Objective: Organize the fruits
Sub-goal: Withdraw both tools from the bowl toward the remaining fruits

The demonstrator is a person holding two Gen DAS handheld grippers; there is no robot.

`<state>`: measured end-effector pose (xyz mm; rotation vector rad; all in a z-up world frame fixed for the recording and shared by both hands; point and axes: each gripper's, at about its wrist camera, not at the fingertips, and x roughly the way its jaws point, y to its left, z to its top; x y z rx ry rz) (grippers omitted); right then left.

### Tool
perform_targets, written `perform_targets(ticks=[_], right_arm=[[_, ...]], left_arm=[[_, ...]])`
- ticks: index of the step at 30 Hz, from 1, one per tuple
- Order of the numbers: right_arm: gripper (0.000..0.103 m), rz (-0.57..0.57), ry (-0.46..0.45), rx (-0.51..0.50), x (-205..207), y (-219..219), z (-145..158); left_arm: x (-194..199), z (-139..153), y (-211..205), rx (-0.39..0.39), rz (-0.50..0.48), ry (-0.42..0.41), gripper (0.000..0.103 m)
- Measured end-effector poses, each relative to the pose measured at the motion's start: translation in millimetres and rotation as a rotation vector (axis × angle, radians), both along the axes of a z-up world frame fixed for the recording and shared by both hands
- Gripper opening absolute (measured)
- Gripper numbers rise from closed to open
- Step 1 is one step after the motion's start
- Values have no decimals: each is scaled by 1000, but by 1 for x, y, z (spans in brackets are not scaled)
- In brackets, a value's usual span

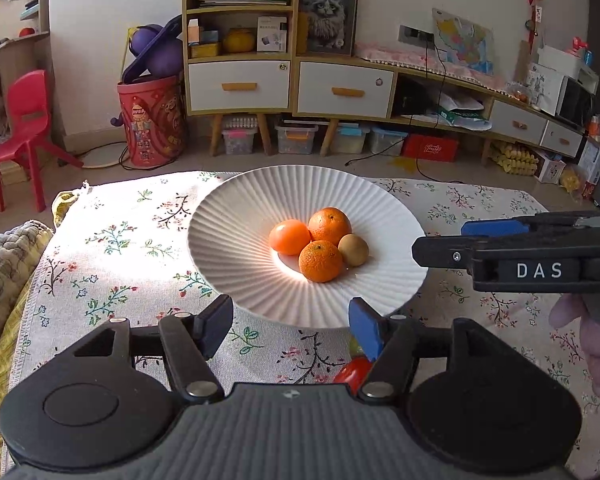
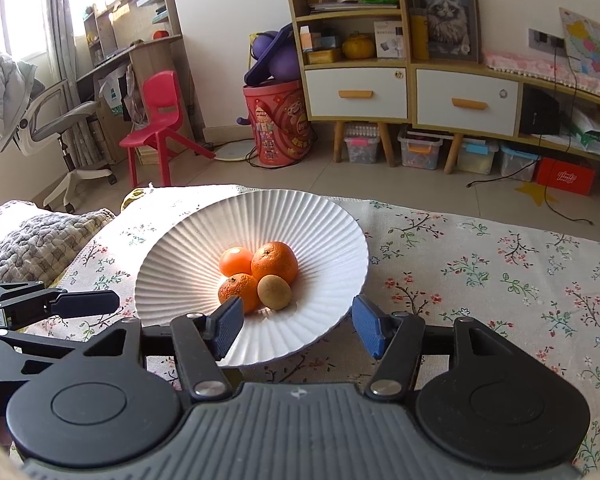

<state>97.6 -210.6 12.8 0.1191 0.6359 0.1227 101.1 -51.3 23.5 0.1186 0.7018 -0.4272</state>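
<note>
Four fruits (image 1: 318,242) were clustered at the centre of the plate (image 1: 228,240), well inside its rim. Both the left gripper (image 1: 292,328) and right gripper (image 2: 296,326) were held spread and empty at its near edge.

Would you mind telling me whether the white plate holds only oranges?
No, beside the three orange fruits on the white plate lies a small brownish-green fruit.
</note>
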Motion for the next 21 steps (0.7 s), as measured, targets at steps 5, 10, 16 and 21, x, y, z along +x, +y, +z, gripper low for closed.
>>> perform_targets(ticks=[5, 10, 16, 21], right_arm=[[67, 8, -4, -14, -14, 4, 3], [74, 16, 3, -14, -28, 6, 1], [84, 15, 5, -17, -41, 9, -1], [92, 6, 12, -19, -51, 10, -6]], left_arm=[[-11, 2, 4, 4, 2, 0, 62], [-25, 1, 8, 4, 0, 8, 69], [-38, -3, 16, 11, -2, 10, 79], [-49, -10, 23, 9, 15, 13, 90]])
